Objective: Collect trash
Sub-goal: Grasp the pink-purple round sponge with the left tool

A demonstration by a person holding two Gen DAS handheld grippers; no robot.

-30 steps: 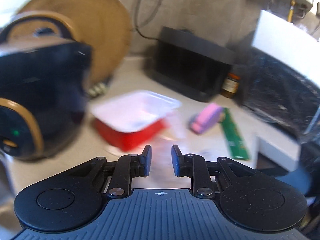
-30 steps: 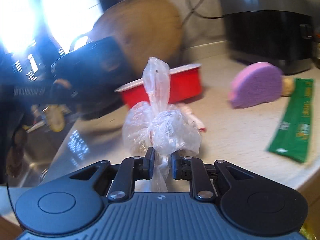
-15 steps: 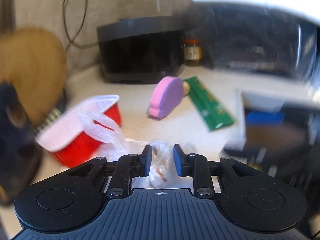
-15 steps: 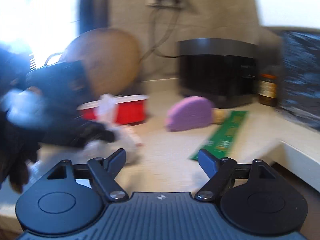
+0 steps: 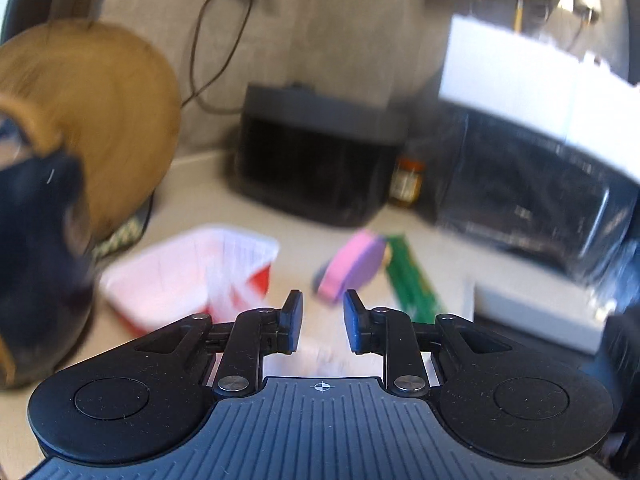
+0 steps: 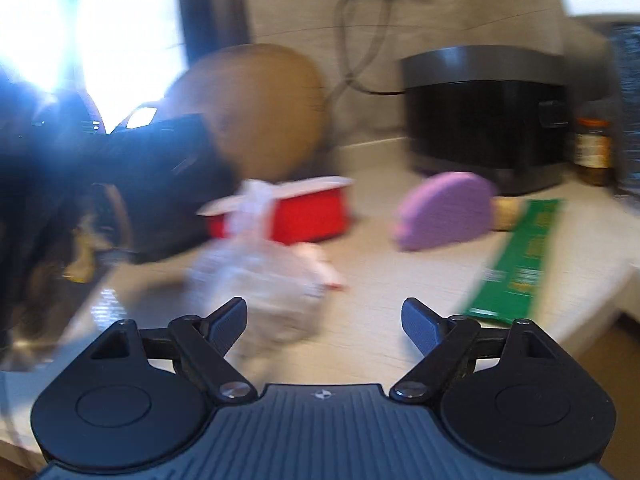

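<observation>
The clear plastic bag (image 6: 256,280) of trash lies on the counter (image 6: 380,296), just in front of the red tub (image 6: 308,212), whose white inside (image 5: 168,276) looks empty through the blur. The right gripper (image 6: 324,320) stands wide open, nothing between its jaws. The left gripper (image 5: 322,322) has just been narrowing, its pads apart and empty.

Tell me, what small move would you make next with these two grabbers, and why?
Probably bring the right gripper forward to the green wrapper. Its jaws have just been opening and stand wide with nothing between them. The clear plastic bag hangs at its left, seemingly held by the left gripper, though blur hides the grip. The wrapper lies loose on the counter.
</observation>
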